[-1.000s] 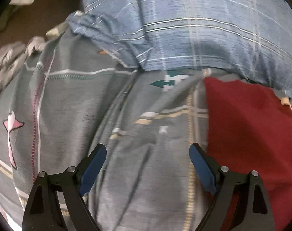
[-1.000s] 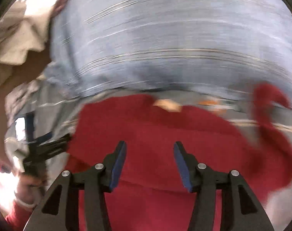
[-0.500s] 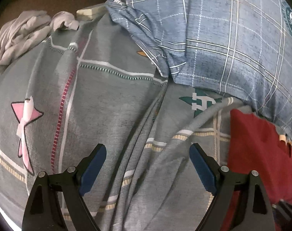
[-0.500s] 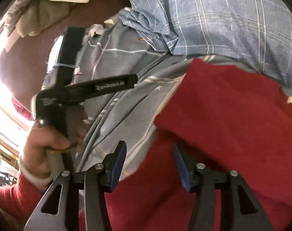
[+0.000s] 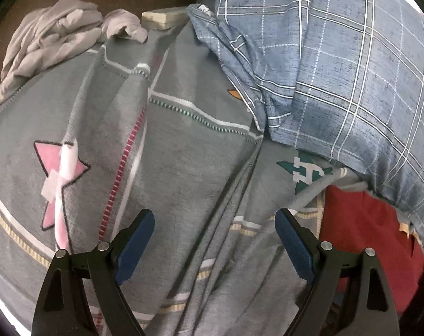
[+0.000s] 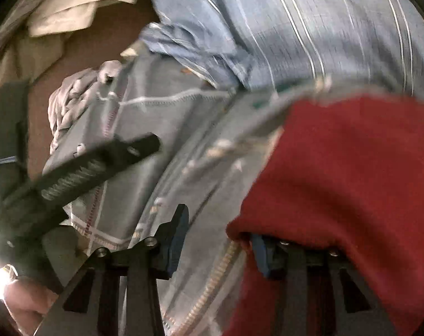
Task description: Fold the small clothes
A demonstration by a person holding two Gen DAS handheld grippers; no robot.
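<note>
- my left gripper point(image 5: 214, 238) jaws wide apart over grey bedsheet point(image 5: 184, 151), holding nothing
- my right gripper point(image 6: 220, 240) jaws just narrowing, red garment point(image 6: 351, 173) edge draped over one finger, not clamped

The left black two-finger gripper with blue pads point(image 5: 214, 242) points steeply downward, jaws spread wide, gripping nothing. The right black gripper point(image 6: 220, 245) also tilts down; its jaws have just been closing and stand partly apart, one finger under cloth.

a blue plaid pillow point(image 5: 351, 64) rests on the grey patterned bedsheet point(image 5: 184, 168).
</note>
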